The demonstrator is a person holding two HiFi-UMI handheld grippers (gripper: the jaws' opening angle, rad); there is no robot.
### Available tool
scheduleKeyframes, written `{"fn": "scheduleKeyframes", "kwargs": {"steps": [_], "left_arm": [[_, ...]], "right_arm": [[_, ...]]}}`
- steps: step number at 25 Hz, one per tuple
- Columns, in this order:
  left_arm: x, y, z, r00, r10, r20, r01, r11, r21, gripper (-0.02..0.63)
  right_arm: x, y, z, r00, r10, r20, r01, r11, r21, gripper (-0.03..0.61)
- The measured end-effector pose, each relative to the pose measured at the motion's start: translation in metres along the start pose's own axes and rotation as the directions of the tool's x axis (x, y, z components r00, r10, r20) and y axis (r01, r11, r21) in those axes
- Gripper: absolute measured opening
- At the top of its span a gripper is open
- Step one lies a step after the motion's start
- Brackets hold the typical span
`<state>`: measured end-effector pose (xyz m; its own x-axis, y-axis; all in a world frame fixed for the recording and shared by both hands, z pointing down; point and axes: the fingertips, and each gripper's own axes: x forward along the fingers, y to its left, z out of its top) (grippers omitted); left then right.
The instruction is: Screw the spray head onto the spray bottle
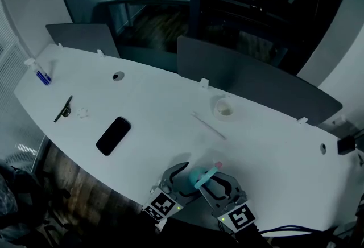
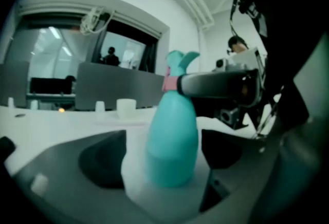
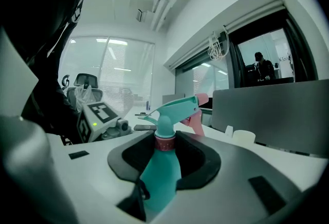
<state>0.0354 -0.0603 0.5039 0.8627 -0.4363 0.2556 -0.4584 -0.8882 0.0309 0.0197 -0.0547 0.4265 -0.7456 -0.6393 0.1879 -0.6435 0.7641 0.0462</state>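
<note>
Head view: spray bottle (image 1: 195,174) stands at the near edge of the white bench (image 1: 267,144), with the spray head (image 1: 208,176) on top. The left gripper (image 1: 183,177) is at the bottle's left and the right gripper (image 1: 219,182) at its right. A dark phone (image 1: 114,135) lies well to the left of the bottle. A small white cup (image 1: 224,108) stands beyond it.

Left gripper view: jaws released and spread wide. The bottle's body stands upright between them, with a gap on each side. The other gripper's jaws reach in at the bottle's neck.

Right gripper view: jaws clenched on the bottle at the neck, just below the pink collar (image 3: 165,143). The spray head sits above the collar, nozzle pointing left, pink trigger to the right.
</note>
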Motion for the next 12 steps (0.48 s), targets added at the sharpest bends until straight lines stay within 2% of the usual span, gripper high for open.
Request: {"fn": "scheduleKeyframes", "kwargs": {"steps": [1,2,3,4,6,7,8,10,11,12], "left_arm": [[0.001,-0.003,0.002,0.998,-0.068,-0.014,0.068,0.998,0.015,0.438],[0.003,-0.007,0.004,0.993,-0.116,-0.019,0.117,0.993,0.024,0.375],[0.005,-0.009,0.005,0.991,-0.135,-0.017,0.136,0.99,0.03,0.324],[0.006,-0.01,0.007,0.992,-0.122,-0.007,0.122,0.992,0.028,0.327],[0.006,-0.007,0.008,1.0,-0.015,0.027,0.015,1.0,0.001,0.327],[0.005,-0.005,0.009,0.996,0.073,0.042,-0.072,0.997,-0.022,0.326],[0.004,-0.003,0.009,0.983,0.174,0.05,-0.172,0.984,-0.046,0.325],[0.001,0.0,0.008,0.929,0.367,0.048,-0.362,0.928,-0.087,0.325],[0.0,0.0,0.009,0.901,0.432,0.043,-0.426,0.898,-0.105,0.325],[-0.001,0.0,0.009,0.886,0.462,0.037,-0.455,0.882,-0.119,0.325]], "right_arm": [[0.0,-0.001,0.0,1.0,0.003,0.001,-0.003,1.0,0.007,0.133],[-0.001,-0.002,-0.001,1.0,0.001,0.002,-0.001,1.0,0.018,0.133],[-0.002,-0.003,-0.001,1.0,-0.006,0.004,0.006,1.0,0.027,0.133],[-0.003,-0.004,-0.002,1.0,-0.014,0.006,0.014,0.999,0.029,0.133],[-0.002,-0.006,-0.002,0.999,-0.031,0.004,0.031,0.999,0.014,0.133],[-0.001,-0.006,-0.001,0.999,-0.041,0.003,0.041,0.999,0.007,0.133],[0.0,-0.006,-0.001,0.999,-0.049,0.005,0.049,0.999,0.003,0.133],[0.0,-0.004,0.001,0.998,-0.062,0.013,0.062,0.998,-0.004,0.133],[0.0,-0.003,0.001,0.998,-0.069,0.016,0.069,0.998,-0.004,0.133],[0.0,-0.002,0.001,0.997,-0.076,0.017,0.076,0.997,0.001,0.133]]}}
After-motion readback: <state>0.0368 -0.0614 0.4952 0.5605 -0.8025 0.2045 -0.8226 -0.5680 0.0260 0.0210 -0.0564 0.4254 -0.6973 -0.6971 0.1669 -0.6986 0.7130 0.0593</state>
